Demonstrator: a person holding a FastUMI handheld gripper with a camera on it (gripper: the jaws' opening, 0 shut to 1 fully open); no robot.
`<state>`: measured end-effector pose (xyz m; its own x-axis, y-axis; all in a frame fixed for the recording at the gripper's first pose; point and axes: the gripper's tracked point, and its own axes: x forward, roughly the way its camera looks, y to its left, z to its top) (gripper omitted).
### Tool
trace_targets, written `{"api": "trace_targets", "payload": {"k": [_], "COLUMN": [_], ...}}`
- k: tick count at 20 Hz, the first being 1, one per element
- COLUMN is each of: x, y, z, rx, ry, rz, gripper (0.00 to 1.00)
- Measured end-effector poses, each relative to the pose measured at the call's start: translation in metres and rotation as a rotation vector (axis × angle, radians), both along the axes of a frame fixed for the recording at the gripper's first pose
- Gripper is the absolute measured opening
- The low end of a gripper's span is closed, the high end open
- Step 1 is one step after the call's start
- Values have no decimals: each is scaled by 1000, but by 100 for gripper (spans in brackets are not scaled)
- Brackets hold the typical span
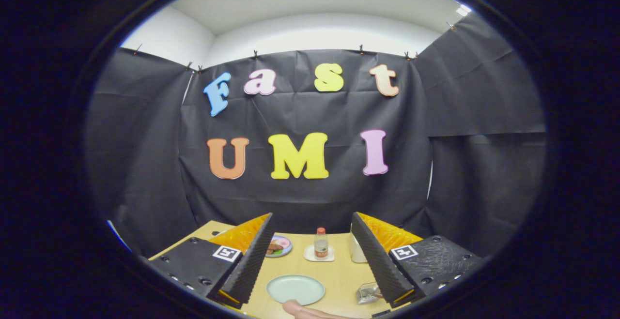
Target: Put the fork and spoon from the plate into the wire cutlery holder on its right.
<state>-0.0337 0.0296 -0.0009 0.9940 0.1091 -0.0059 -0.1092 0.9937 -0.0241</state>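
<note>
Gripper [310,256] with fingers spread wide, nothing between them, above a wooden table [339,280]. Just ahead, between the fingers, lies a pale green plate [295,289]; a fingertip [302,309] touches its near rim. Beyond it a small bottle [320,243] stands on a white coaster [310,255]. By the right finger, a metallic object [366,292], possibly the wire cutlery holder

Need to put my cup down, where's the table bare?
Bare wood lies between the green plate and the bottle on its coaster. The open gripper frames it. It is crowded by the wire holder and food plate.
</note>
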Motion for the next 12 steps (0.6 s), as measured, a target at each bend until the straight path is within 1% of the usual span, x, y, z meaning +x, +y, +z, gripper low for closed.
{"api": "trace_targets", "payload": {"k": [6,12], "x": [-3,1], "y": [6,2], "z": [-1,-7], "rx": [-19,-11], "ry": [5,36], "rz": [1,-32], "gripper": [96,96]}}
